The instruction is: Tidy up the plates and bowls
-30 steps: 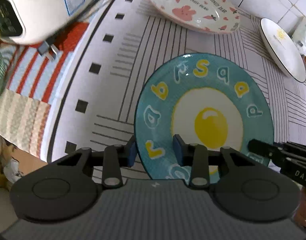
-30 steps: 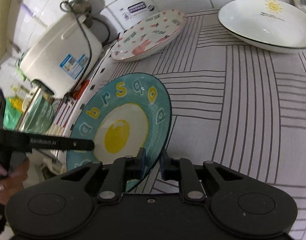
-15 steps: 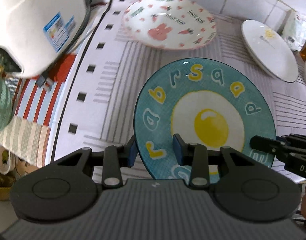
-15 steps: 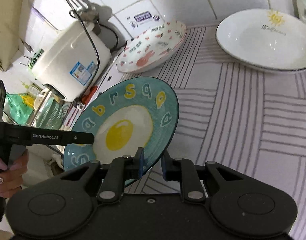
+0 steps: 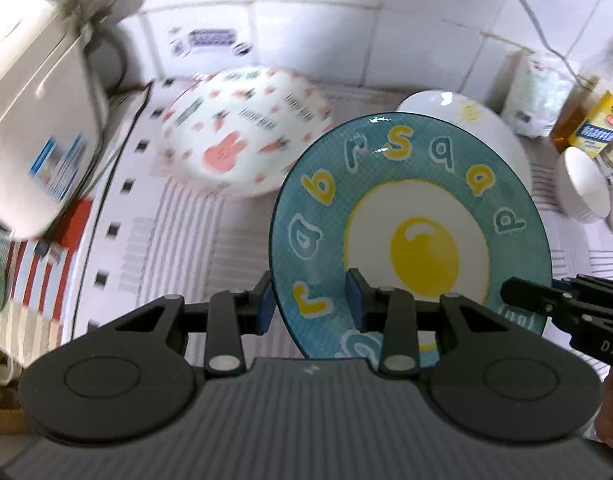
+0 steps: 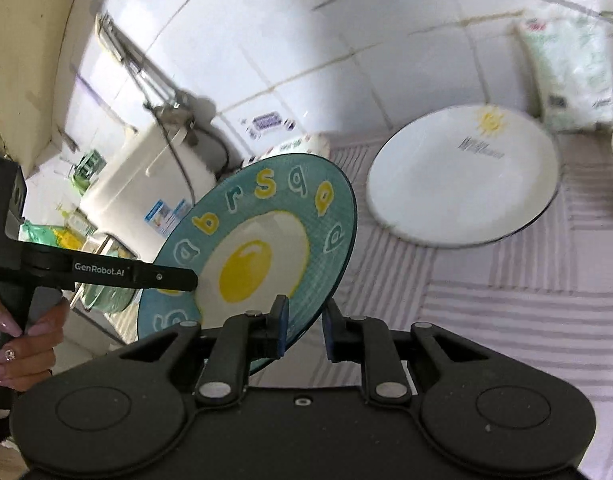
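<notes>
From the left wrist, three plates were counted: a teal egg plate (image 5: 410,240) lettered "a b r s a a p", a rabbit-print plate (image 5: 242,128) and a white sun plate (image 5: 466,116) on the striped table (image 5: 178,240). Two white bowls (image 5: 586,184) stood at the right. The left tool (image 5: 310,300) was clamped on the teal plate's rim, which was held clear of the table.

From the right wrist, the right tool (image 6: 304,330) was seen closed narrowly on the same plate's opposite rim. "GenRobot.AI" was read on the left tool's finger. One rice cooker (image 6: 146,188) was seen behind.
</notes>
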Tool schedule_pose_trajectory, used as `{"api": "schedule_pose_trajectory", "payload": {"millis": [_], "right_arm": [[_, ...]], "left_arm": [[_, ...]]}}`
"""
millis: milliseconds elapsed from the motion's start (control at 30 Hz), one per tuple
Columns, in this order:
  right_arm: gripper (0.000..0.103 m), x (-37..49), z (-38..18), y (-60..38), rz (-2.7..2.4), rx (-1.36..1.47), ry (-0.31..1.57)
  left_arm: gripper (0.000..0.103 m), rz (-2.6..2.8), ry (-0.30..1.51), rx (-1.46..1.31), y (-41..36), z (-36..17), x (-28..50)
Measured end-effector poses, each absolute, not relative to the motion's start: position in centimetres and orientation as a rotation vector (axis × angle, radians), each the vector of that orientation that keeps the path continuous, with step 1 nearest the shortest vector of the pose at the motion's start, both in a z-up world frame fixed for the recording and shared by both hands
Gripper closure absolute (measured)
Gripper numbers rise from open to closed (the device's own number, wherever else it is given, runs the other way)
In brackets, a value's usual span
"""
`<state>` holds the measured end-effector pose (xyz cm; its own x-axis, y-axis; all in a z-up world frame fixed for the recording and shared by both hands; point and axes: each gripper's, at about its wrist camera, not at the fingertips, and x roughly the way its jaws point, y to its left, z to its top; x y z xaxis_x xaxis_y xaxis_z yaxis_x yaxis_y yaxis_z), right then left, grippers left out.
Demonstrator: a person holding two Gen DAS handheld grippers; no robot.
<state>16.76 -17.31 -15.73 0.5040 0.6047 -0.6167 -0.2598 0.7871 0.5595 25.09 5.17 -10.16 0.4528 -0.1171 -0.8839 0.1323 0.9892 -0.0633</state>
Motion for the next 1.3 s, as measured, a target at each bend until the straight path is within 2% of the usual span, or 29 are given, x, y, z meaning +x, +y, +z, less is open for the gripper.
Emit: {"api": "schedule_pose_trajectory", "payload": {"millis": [267,500,733,1300], "right_arm": [[0.081,19.1,-15.2,-22.5,0.471,0.430,0.852],[0.081,21.8,-16.0,-26.1,0.410,0.432,0.860],[0.081,24.5,-18.0,-27.8,0.376,0.427,0.927],[0.081,27.9,-19.6,-28.0,0.315,0.468,1.080]], "left_arm": [[0.068,-0.225,1.062,0.040,-1.0,-10.0,29.2],[0.068,-0.260,1.102,0.049,-4.1,-12.0,33.1],[0.068,-0.251,1.190,0.020,-5.4,-14.7,36.4],[0.068,-0.202,1.313,0.033,-6.6,-17.0,39.9]]}}
